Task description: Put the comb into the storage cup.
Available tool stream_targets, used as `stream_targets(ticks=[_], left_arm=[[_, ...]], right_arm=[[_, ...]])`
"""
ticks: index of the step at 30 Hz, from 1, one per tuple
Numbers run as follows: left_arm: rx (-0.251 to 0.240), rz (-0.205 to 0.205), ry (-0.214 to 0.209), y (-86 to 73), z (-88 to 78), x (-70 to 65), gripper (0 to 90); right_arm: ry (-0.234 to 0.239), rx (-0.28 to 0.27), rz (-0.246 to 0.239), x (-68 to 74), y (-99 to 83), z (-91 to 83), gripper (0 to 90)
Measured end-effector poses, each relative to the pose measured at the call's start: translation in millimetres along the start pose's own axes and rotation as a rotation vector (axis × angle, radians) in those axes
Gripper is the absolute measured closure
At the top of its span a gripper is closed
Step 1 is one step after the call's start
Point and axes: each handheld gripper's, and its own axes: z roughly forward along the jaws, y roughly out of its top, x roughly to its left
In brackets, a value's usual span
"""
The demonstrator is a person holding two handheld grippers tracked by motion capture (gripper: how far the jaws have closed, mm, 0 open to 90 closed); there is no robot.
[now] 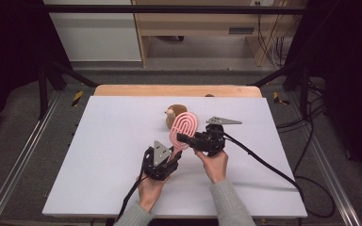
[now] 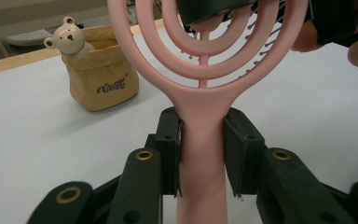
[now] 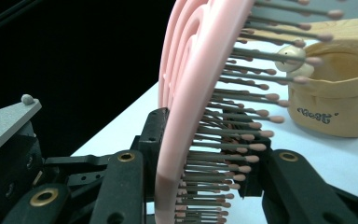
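Hairbrush (image 1: 183, 129) is hanging above the tabletop (image 1: 103, 155), left tool (image 1: 166, 162) clamping its handle, right tool (image 1: 185, 138) clamping the head; bear pouch (image 1: 171, 115) sitting at eleven o'clock, apparently awaiting it.

The hairbrush (image 1: 183, 129) sits mid-frame above the table (image 1: 99, 155), the bag (image 1: 172, 116) just behind it. Left gripper (image 1: 174, 157) lies lower left of it, right gripper (image 1: 183, 138) to its right.

Overhead plus two close tool-mounted views
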Motion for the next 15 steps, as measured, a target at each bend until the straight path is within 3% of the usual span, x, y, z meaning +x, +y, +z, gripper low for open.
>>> stream_targets(ticks=[15], left_arm=[[-0.011, 0.0, -0.033, 1.1, -1.0, 1.1, 64.8]], right_arm=[[0.017, -0.014, -0.01, 2.8, 2.6, -5.1, 63.2]])
